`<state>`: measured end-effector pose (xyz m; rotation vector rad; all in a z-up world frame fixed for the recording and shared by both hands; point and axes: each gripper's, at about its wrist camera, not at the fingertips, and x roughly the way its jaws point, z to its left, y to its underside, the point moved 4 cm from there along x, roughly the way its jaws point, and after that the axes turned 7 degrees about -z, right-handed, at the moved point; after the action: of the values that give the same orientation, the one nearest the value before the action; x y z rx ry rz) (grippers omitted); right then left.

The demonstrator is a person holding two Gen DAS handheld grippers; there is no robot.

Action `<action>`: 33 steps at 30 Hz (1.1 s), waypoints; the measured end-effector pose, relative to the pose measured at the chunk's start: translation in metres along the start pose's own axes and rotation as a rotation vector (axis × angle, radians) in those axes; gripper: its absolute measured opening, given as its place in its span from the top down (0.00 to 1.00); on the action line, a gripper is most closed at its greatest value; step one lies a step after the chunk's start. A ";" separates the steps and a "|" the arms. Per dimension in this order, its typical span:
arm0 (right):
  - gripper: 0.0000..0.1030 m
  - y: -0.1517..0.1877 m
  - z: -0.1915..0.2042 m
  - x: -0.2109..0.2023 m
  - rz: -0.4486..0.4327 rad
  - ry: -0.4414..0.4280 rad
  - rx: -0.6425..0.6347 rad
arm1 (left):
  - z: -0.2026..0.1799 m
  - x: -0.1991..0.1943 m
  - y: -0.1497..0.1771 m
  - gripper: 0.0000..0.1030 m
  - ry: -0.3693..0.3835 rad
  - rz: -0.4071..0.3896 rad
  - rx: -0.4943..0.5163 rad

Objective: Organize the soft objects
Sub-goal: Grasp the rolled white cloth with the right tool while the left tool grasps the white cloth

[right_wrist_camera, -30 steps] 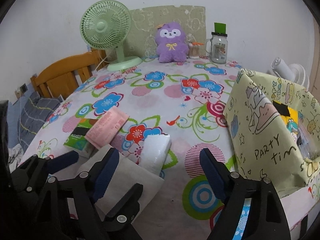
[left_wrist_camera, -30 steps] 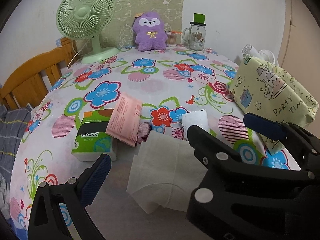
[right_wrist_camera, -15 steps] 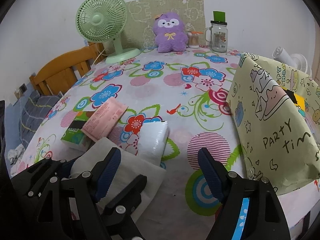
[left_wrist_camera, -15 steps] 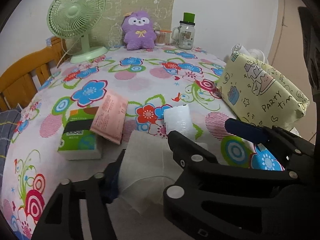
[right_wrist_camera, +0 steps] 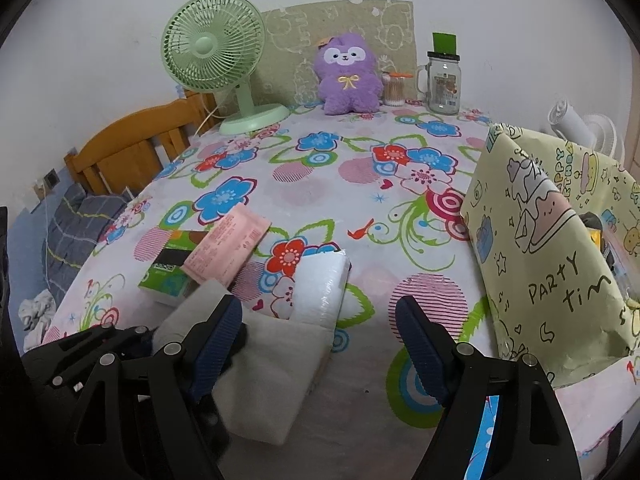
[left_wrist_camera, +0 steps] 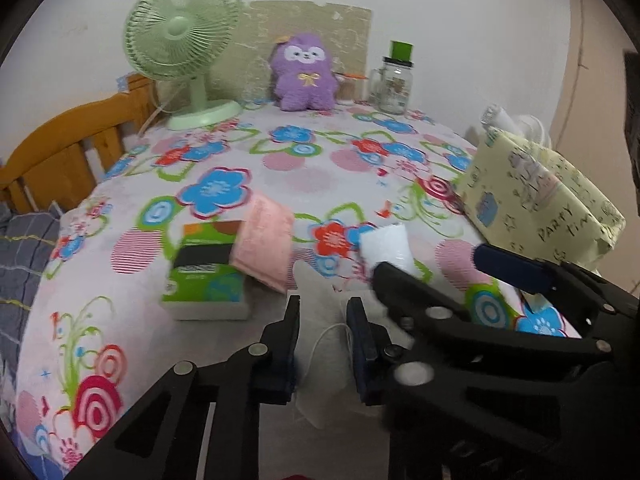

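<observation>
My left gripper (left_wrist_camera: 323, 312) is shut on an off-white folded cloth (left_wrist_camera: 314, 284), which bunches up between the pads near the table's front edge. A pink pack (left_wrist_camera: 264, 248) leans on a green tissue pack (left_wrist_camera: 204, 280) just behind and to the left. A white plastic-wrapped pack (right_wrist_camera: 320, 280) lies behind the cloth (right_wrist_camera: 272, 360). My right gripper (right_wrist_camera: 320, 312) hangs open over the cloth's right edge, its fingers holding nothing. A purple plush toy (right_wrist_camera: 348, 80) sits at the far edge.
A yellow paper party bag (right_wrist_camera: 552, 248) stands on the right with its mouth open. At the back of the flowered tablecloth (right_wrist_camera: 320, 184) are a green fan (right_wrist_camera: 216, 52) and a glass jar (right_wrist_camera: 442, 84). A wooden rail (right_wrist_camera: 132, 148) runs along the left.
The left jaws went from wide open to shut on the off-white cloth, which has puckered between them. The right gripper has stayed open and in place.
</observation>
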<state>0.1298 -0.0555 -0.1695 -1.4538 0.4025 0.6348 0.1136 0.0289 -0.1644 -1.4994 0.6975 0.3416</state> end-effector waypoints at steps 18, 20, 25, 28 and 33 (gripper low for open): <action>0.45 -0.001 0.000 0.032 0.080 0.031 0.002 | 0.020 0.017 0.001 0.80 -0.107 0.026 -0.006; 0.51 0.000 -0.001 0.037 0.099 0.025 0.007 | 0.019 0.019 0.001 0.80 -0.114 0.027 0.003; 0.73 0.002 0.003 0.045 0.119 0.010 0.006 | 0.015 0.019 0.002 0.80 -0.135 0.024 0.031; 0.77 0.002 0.005 0.045 0.123 0.009 0.001 | 0.014 0.019 0.002 0.80 -0.131 0.023 0.029; 0.79 0.000 0.004 0.039 0.115 0.026 -0.008 | 0.011 0.016 0.000 0.80 -0.109 0.021 0.026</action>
<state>0.1597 -0.0452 -0.1934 -1.4550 0.5075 0.7100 0.1282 0.0359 -0.1752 -1.4388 0.6288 0.4252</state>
